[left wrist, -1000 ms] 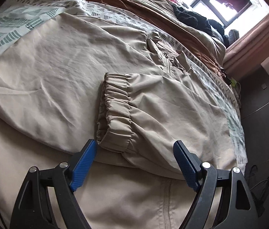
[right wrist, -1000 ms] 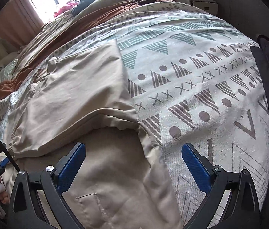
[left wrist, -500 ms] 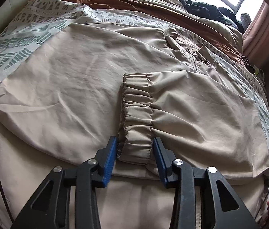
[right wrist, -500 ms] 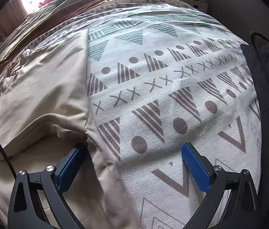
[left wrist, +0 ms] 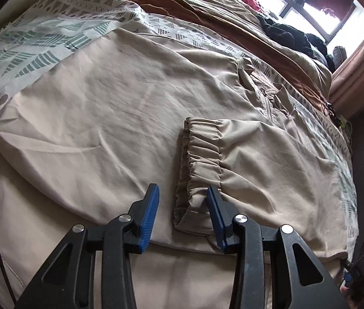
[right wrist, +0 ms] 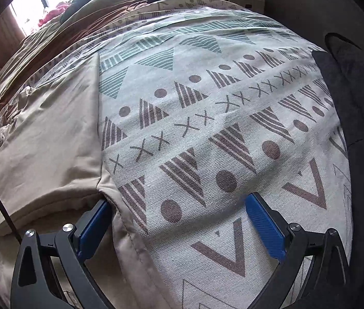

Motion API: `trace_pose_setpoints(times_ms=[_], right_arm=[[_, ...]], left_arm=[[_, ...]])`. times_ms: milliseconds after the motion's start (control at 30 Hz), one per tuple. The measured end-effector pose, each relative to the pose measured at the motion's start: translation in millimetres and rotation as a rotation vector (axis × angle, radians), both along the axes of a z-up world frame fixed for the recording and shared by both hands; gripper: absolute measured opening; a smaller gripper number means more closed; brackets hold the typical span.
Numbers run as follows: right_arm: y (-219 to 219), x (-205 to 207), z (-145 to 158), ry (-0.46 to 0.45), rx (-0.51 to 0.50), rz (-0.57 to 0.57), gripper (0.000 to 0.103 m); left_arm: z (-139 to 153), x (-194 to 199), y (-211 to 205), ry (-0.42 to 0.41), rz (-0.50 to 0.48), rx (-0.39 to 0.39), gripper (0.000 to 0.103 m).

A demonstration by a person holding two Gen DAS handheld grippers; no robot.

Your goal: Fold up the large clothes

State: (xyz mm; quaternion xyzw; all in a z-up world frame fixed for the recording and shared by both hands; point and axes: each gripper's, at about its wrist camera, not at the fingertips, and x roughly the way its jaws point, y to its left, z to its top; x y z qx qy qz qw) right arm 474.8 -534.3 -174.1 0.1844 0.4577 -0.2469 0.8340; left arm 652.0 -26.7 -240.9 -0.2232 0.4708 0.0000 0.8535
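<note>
We see the left hand-held gripper (left wrist: 182,206) low over a beige jacket (left wrist: 99,108) spread on the bed, its jaws part closed around the cuff's (left wrist: 200,164) corner, right pad touching, left pad clear. Our right hand-held gripper (right wrist: 179,219) gapes wide over the jacket's edge and the patterned bedspread (right wrist: 233,118), gripping nothing. Farther off lie a brown blanket (left wrist: 207,7) and a bright window (left wrist: 311,2).
</note>
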Motion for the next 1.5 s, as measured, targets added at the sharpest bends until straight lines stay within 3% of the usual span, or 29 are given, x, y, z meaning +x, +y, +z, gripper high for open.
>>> trace_pose_setpoints(times_ms=[233,300,400,533,800,933,1200,1333,1500], right_arm=[[3.2,-14.1,13.6,-0.068,0.107,-0.003,0.101],[3.8,-20.3,21.1,-0.102,0.133,0.004,0.101],[2.8,-31.2,32.5,-0.161,0.163,0.015,0.101],[5.3,-49.6,46.0,-0.241,0.194,0.037,0.100],[18.1,-80.8,55.4,-0.264,0.209,0.022,0.101],[36.1,-98.7,65.2,-0.290,0.179,0.038,0.100],[67.5,-152.9,69.8,-0.352,0.161,0.013,0.101],[81.2,-181.0,72.2,-0.393,0.158,0.006,0.101],[101.5,-217.5,70.1,-0.426,0.164,0.017,0.101]], left_arm=[[10.5,-13.0,1.4,0.004,-0.018,-0.095,0.041],[15.6,-18.3,-1.5,-0.007,-0.035,-0.103,0.063],[25.5,-26.5,-4.1,-0.031,-0.054,-0.122,0.077],[39.6,-40.1,-3.8,-0.047,-0.083,-0.127,0.077],[69.9,-81.3,2.4,-0.122,-0.105,-0.145,0.077],[79.0,-105.3,8.6,-0.166,-0.107,-0.215,0.077],[77.4,-179.8,14.0,-0.230,-0.067,-0.065,0.077],[80.0,-220.8,13.3,-0.270,-0.025,0.113,0.077],[85.6,-266.3,20.4,-0.324,-0.036,0.131,0.077]])
